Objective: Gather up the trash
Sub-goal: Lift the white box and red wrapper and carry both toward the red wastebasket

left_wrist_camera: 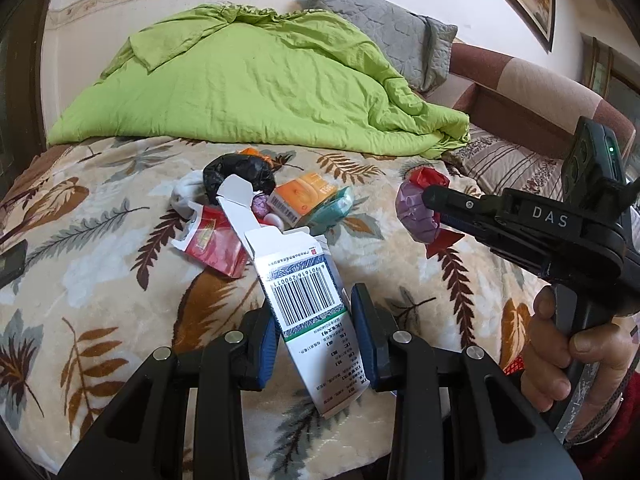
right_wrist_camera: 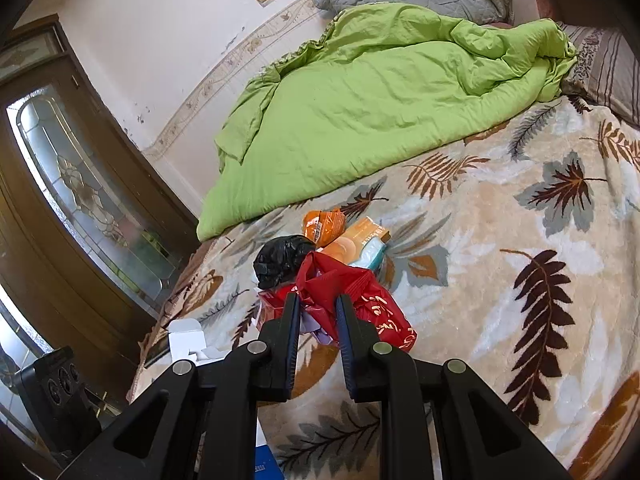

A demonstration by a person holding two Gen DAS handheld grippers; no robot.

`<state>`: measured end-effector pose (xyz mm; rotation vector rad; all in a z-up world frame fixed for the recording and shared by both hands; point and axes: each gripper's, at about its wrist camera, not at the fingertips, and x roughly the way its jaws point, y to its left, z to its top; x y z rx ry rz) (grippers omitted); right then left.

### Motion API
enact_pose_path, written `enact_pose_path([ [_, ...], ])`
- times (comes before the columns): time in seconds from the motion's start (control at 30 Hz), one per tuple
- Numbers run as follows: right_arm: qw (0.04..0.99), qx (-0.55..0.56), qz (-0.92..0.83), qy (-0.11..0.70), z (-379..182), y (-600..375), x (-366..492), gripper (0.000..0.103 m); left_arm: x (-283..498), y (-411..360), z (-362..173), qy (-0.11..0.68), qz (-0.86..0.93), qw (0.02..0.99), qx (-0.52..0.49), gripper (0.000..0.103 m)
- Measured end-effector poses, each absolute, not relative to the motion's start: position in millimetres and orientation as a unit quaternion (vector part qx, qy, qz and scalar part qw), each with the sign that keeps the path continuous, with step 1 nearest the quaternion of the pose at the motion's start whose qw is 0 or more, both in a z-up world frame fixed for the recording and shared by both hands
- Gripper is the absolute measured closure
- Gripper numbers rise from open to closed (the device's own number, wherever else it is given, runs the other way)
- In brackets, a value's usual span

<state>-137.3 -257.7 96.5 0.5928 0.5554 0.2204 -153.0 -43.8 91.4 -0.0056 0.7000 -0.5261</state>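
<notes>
Your left claw (left_wrist_camera: 314, 334) is clamped on the white box (left_wrist_camera: 304, 292), held askew, open flap at 11 o'clock; it could twist out. Right claw (right_wrist_camera: 318, 316) pinches the red bag (right_wrist_camera: 360, 300) thinly; plastic may slip. Rest of the trash (left_wrist_camera: 280, 200) sits on the bed (left_wrist_camera: 100, 280) at 12.

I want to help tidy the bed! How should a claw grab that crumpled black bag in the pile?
Pinch the black bag by its puffy crinkled top, coming down from above. It is a soft, rounded bundle, so folds bunch easily between the fingers. Its sides look crowded: a white sock and the orange box lie close beside it, so a sideways approach would probably bump them.
</notes>
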Motion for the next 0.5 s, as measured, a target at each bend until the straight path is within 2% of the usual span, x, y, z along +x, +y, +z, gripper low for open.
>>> enact_pose_path([
  [0.23, 0.918, 0.296, 0.092, 0.248, 109.1, -279.4, -172.2, 0.084, -164.4, -70.3, 109.2, 0.325, -0.3, 0.897, 0.001, 0.07],
  [0.5, 0.915, 0.344, -0.007, 0.212, 115.2, -376.1, -266.3, 0.083, -188.9, -153.7, 130.9, 0.325, -0.419, 0.848, 0.014, 0.07],
])
